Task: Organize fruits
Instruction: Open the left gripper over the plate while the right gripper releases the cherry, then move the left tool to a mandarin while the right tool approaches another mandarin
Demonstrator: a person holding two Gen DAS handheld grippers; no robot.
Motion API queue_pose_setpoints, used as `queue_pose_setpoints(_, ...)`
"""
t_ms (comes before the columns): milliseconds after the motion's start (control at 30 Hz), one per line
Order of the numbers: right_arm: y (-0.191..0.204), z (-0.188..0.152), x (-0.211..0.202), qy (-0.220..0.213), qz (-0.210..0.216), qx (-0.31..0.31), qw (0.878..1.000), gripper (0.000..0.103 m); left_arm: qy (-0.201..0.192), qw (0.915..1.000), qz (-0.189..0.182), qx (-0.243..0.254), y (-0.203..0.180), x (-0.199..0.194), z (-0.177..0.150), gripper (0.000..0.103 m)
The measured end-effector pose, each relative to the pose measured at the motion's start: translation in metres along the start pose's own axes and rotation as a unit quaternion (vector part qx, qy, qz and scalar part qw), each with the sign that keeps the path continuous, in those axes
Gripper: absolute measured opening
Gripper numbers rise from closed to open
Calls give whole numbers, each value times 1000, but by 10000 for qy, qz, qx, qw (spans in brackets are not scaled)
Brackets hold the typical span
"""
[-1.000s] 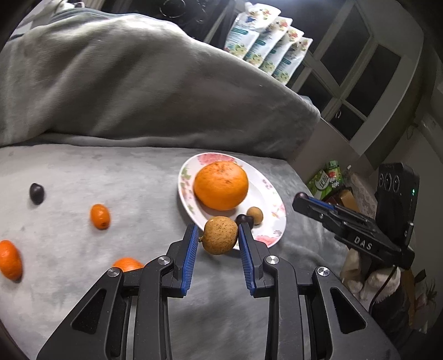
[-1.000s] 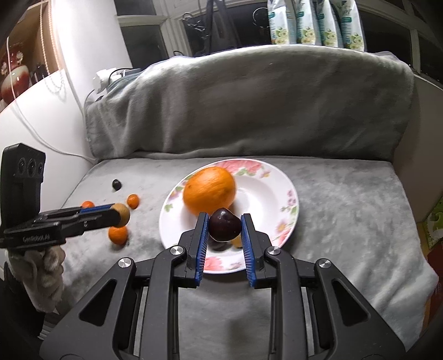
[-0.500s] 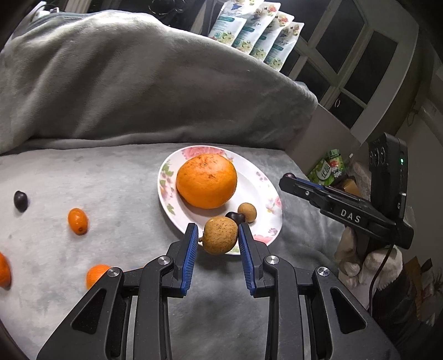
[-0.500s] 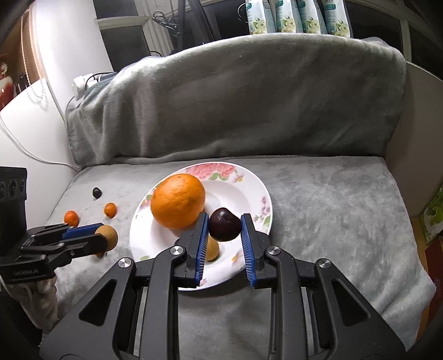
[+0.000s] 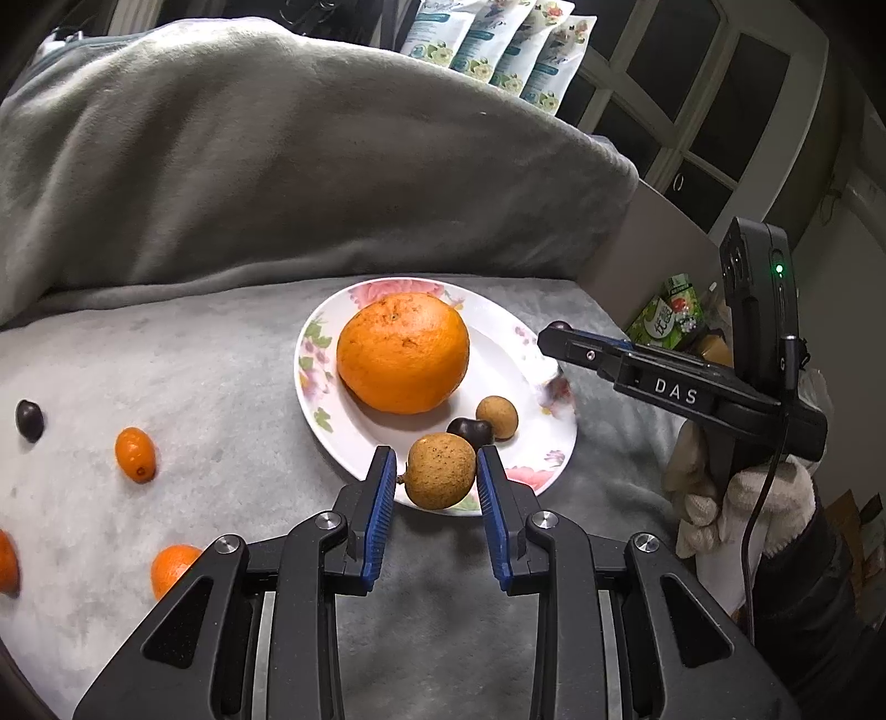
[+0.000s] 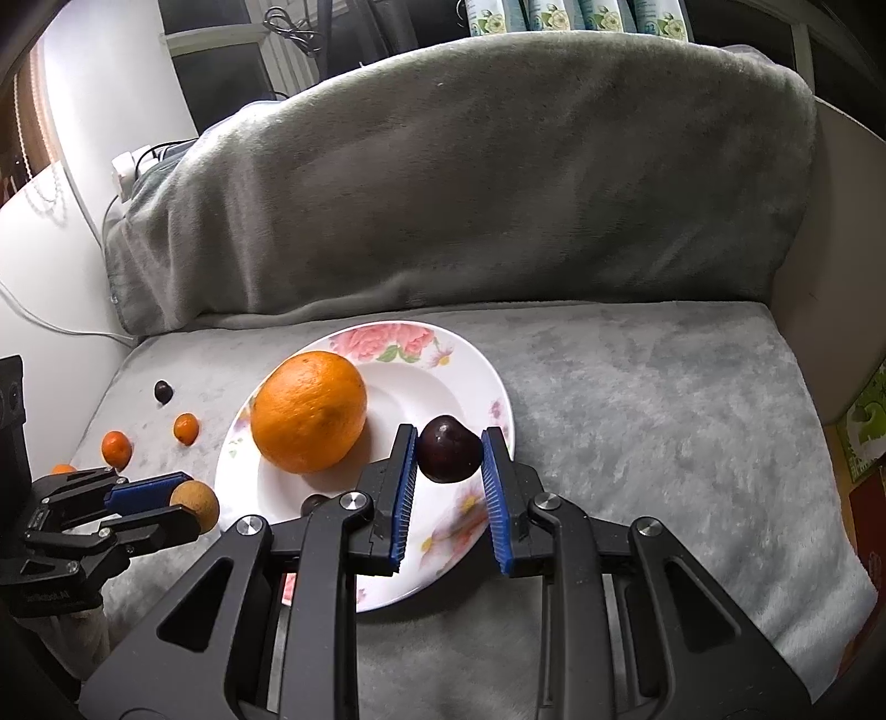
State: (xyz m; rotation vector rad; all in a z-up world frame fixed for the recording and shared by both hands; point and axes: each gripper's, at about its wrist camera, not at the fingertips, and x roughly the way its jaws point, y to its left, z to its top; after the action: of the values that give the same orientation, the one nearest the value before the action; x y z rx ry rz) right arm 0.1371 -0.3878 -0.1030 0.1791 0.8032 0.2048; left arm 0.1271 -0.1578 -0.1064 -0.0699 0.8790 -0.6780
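A white floral plate (image 5: 326,412) (image 6: 487,382) on the grey blanket holds a large orange (image 5: 403,353) (image 6: 309,419), a small brown longan (image 5: 496,417) and a dark cherry (image 5: 469,432). My left gripper (image 5: 437,479) is shut on a brown longan (image 5: 441,478) just over the plate's near rim; it also shows in the right wrist view (image 6: 195,504). My right gripper (image 6: 448,457) is shut on a dark cherry (image 6: 447,448) above the plate's right side. It enters the left wrist view from the right, with its fingertips (image 5: 556,338) over the plate's rim.
Loose on the blanket left of the plate lie a kumquat (image 5: 134,454), two more small orange fruits (image 5: 173,569) (image 5: 6,562) and a dark cherry (image 5: 29,420). The blanket-draped sofa back (image 6: 470,183) rises behind. Packets (image 5: 493,52) stand behind it.
Both grippers have moved in over the plate with their fruits still held. The right gripper has shifted towards the plate's right side.
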Motion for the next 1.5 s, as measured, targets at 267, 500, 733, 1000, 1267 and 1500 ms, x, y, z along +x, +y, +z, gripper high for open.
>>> queue_pose_setpoints(267,1,1,4,42,-16,-25,10000,25,38,10000,37,53,-4,3,2,28)
queue_pose_setpoints(500,2,1,4,6,-60,-38,10000,25,16,10000,36,45,-3,3,2,29)
queue_pose_setpoints(733,3,1,-3,-167,-91,-70,9998,67,-83,9998,40,149,-8,2,1,67)
queue_pose_setpoints(1000,7,3,-10,-300,-192,-145,9993,92,-63,9987,393,306,-13,3,2,80)
queue_pose_setpoints(1267,15,2,-15,-334,-175,-224,9990,92,-102,9975,594,364,-12,-1,0,80)
queue_pose_setpoints(1500,23,1,-27,-474,-57,-193,9987,92,-265,9962,751,340,-1,-19,-4,80)
